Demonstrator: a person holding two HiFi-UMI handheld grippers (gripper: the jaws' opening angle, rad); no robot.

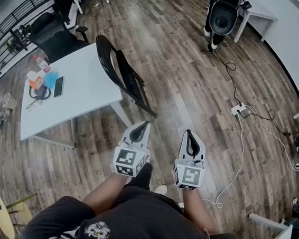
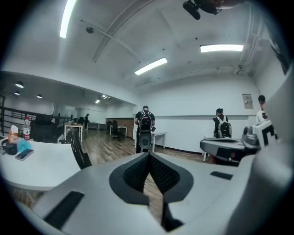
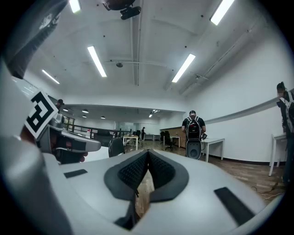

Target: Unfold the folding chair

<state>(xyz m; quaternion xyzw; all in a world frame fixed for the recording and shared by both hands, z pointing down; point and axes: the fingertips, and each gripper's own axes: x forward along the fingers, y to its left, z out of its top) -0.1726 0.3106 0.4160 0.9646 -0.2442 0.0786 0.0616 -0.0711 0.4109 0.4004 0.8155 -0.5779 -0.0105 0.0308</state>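
One black folding chair (image 1: pixel 125 75), folded, tilted

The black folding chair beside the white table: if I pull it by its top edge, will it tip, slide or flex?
The folding chair stands folded and narrow, seemingly propped against the table, so it would probably tip once pulled away. Its thin feet may slide on the smooth wooden floor. The frame looks rigid, not floppy.
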